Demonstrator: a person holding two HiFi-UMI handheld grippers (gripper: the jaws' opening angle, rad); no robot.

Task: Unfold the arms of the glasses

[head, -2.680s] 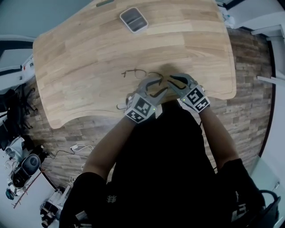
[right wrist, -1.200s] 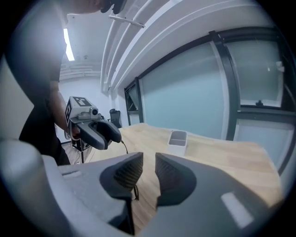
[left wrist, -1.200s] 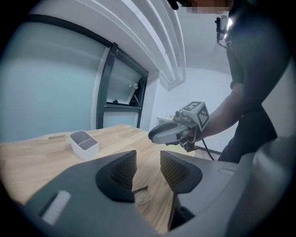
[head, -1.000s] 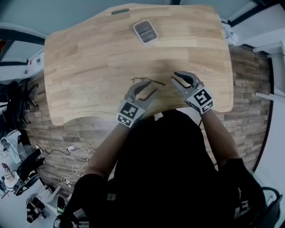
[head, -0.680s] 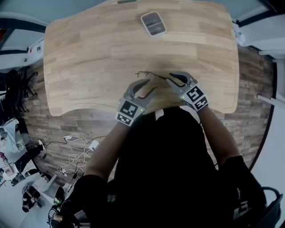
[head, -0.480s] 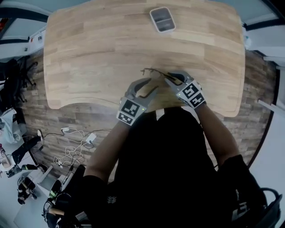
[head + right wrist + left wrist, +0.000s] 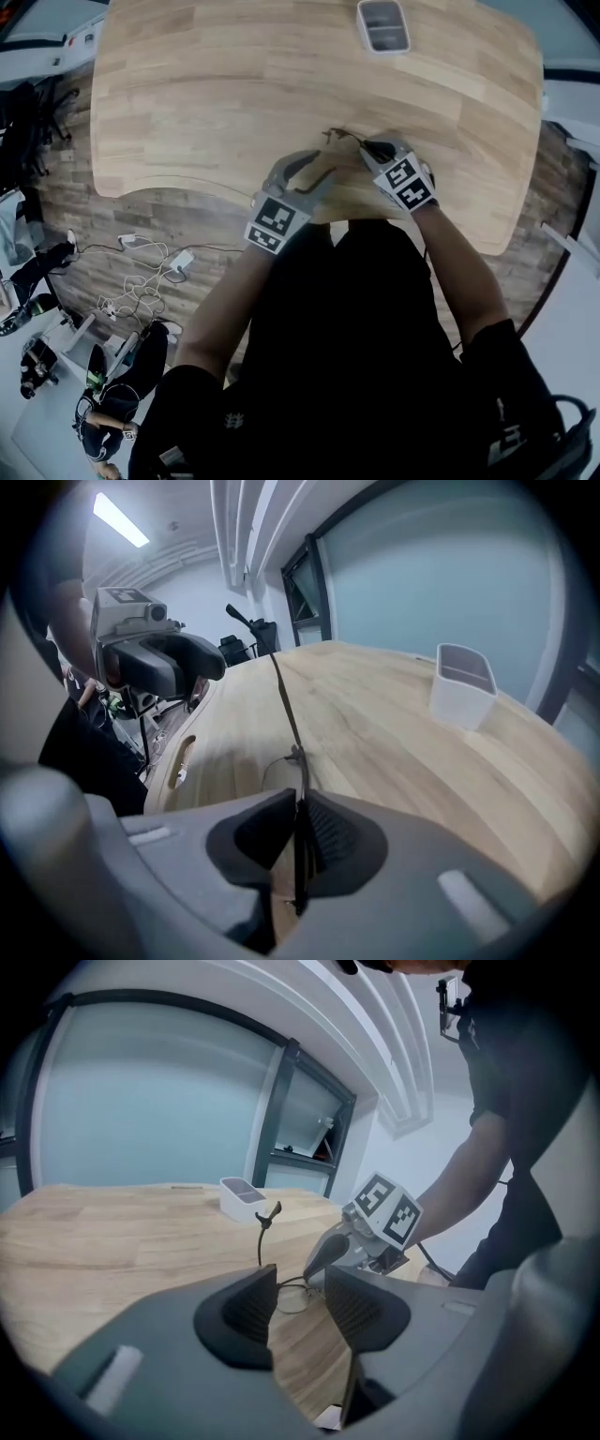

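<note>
Plainly the right claw (image 7: 298, 829) was pinched shut on the thin glasses (image 7: 296, 754), just above the counter (image 7: 403, 752) near its front edge. The left claw (image 7: 300, 1305) stood apart, empty. A hard twist might bend the hinge, or the wire frame might slip free.

The surface (image 7: 216, 103) is a pale top of joined wooden planks with rounded corners, and a slot (image 7: 180, 758) is cut through it close to the near edge. A small open box (image 7: 383, 24) stands towards the far side. Well apart from it, thin-rimmed glasses (image 7: 342, 141) rest a lens rim on the wood, one arm pointing up.
</note>
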